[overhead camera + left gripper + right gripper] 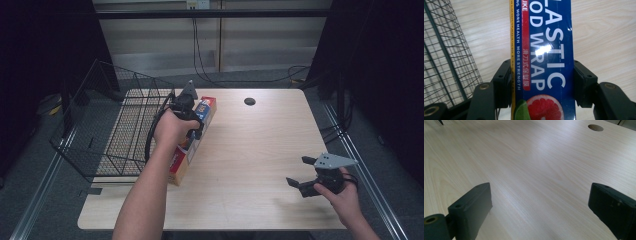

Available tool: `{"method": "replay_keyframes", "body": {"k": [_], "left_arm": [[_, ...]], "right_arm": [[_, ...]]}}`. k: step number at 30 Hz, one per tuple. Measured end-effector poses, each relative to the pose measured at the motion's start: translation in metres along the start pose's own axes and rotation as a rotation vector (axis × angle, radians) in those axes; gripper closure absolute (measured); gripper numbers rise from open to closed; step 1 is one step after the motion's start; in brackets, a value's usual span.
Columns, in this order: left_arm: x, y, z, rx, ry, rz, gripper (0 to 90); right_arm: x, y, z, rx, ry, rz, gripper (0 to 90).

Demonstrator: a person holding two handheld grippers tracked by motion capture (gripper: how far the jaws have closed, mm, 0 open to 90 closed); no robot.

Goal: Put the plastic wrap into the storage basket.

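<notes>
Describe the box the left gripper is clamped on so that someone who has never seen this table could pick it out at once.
Start at the black wire basket on the left edge of the wooden table. Just right of it lies a long, narrow plastic wrap box, with the left gripper shut across its width. It is the table's one printed carton: blue, white lettering, a yellow edge and a grapefruit slice.

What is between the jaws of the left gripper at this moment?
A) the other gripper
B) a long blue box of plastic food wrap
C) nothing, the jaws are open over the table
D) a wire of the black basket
B: in the left gripper view, both pads press the sides of the blue plastic food wrap box.
</notes>
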State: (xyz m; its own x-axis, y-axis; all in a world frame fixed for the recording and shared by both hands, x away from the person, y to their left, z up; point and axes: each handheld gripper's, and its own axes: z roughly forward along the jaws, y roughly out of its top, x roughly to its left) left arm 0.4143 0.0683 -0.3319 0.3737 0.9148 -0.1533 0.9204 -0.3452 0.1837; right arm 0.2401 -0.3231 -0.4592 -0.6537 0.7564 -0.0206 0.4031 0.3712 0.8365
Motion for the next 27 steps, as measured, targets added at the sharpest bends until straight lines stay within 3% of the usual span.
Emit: {"method": "replay_keyframes", "body": {"k": [18, 27], "left_arm": [[0.015, 0.0, -0.025, 0.006, -0.007, -0.007, 43.3], [0.027, -0.003, -0.038, 0.002, 0.003, -0.038, 43.4]], "right_arm": [[-0.001, 0.0, 0.0, -0.005, -0.015, 0.0, 4.9], [-0.001, -0.001, 0.0, 0.006, -0.002, 0.004, 4.9]]}}
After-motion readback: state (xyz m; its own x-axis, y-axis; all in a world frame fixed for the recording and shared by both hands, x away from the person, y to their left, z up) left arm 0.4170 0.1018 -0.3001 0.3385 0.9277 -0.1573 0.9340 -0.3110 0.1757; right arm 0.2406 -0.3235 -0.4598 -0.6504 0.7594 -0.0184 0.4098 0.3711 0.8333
